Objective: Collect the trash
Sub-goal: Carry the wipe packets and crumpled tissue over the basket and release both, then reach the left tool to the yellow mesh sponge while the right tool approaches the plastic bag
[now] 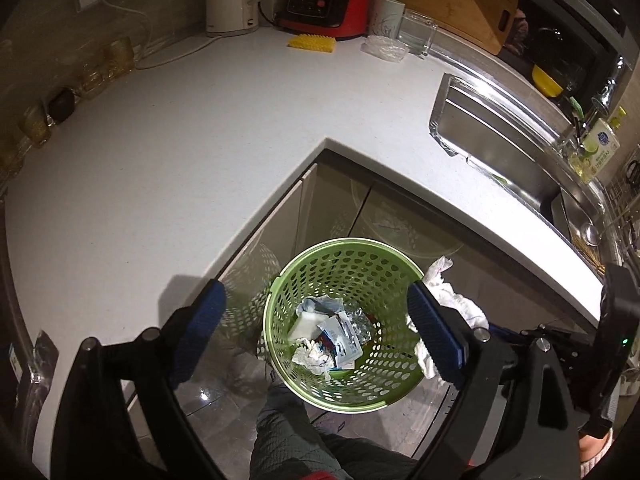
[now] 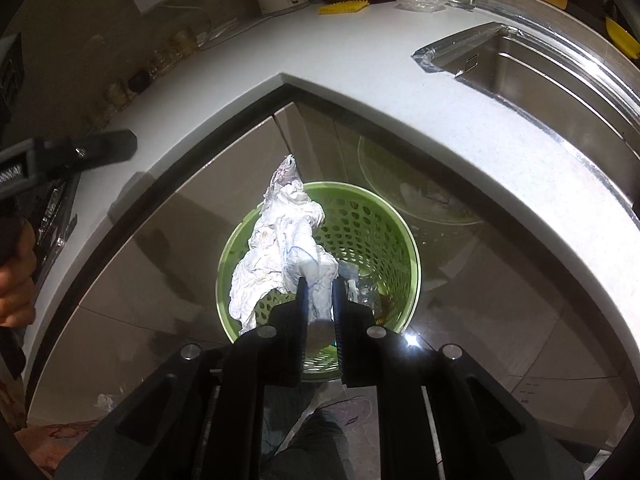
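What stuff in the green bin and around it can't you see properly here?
- Right wrist view: most of the green basket floor, hidden behind the crumpled tissue and the right gripper.
- Left wrist view: wrappers in the basket, print too small to read.
- Left wrist view: the tissue's lower part, covered by a finger of the open left gripper.
- Both views: the sink inside, cut off.

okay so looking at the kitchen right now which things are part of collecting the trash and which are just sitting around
Part of the job:
- crumpled white paper, clamped in the right gripper above the bin
- green perforated bin on the floor, already holding wrappers
- left gripper, open and empty

Just sitting around:
- yellow brush
- red appliance
- white kettle
- drinking glass
- sink
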`<state>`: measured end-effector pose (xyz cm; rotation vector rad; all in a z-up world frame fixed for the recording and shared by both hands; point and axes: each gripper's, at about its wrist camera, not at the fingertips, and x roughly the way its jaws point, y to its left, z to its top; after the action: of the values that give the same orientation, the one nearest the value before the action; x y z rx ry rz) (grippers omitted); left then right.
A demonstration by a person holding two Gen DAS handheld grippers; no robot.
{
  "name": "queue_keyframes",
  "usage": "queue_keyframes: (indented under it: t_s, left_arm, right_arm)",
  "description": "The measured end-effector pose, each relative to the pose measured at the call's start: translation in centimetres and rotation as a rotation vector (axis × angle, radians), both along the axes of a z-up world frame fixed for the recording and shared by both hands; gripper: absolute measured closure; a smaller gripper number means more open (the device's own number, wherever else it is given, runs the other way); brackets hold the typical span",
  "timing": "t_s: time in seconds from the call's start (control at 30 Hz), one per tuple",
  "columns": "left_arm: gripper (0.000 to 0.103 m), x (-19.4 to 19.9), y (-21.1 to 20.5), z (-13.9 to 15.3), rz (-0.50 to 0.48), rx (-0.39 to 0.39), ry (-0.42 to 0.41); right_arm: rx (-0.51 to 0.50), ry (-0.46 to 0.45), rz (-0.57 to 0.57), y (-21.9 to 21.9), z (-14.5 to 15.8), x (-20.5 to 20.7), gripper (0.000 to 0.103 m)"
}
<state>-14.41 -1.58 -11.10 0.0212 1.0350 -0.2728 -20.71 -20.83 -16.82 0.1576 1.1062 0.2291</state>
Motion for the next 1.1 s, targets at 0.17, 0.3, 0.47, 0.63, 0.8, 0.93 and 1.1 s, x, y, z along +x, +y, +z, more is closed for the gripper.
queue_keyframes:
  t_s: [0.17, 0.3, 0.47, 0.63, 0.8, 0.93, 1.1]
  left_arm:
    - [0.015, -0.1, 0.8, 0.5, 0.034, 0.007, -0.015]
    - [0.015, -0.5, 0.6, 1.4, 0.042, 0.012, -0.043]
    - [0.011, -0.6, 0.1, 3.2, 0.036, 0.003, -0.08]
    - [0.008, 1.1, -0.6, 5.4, 0.021, -0.014, -0.129]
    - [0.008, 5.0, -1.8, 6.8, 0.01, -0.009, -0.171]
    - [0.008, 9.7, -2.9, 7.4, -0.001, -0.013, -0.194]
    - [0.008, 17.5, -4.2, 7.1, -0.016, -0.039, -0.19]
  right_arm:
    - [-0.028, 0.011, 0.006, 0.6, -0.8, 0.1, 0.044]
    - [-0.024, -0.026, -0.025, -0.1, 0.9, 0.1, 0.023]
    - [-0.011, -0.103, -0.064, -1.3, 4.7, 0.2, 0.009]
    - [0.001, -0.193, -0.106, -2.6, 8.8, 1.4, 0.003]
    - [0.001, -0.258, -0.147, -4.1, 11.7, 3.7, 0.003]
    - [-0.03, -0.296, -0.189, -5.3, 13.1, 6.7, 0.003]
    - [-0.062, -0.319, -0.238, -6.4, 13.8, 11.8, 0.003]
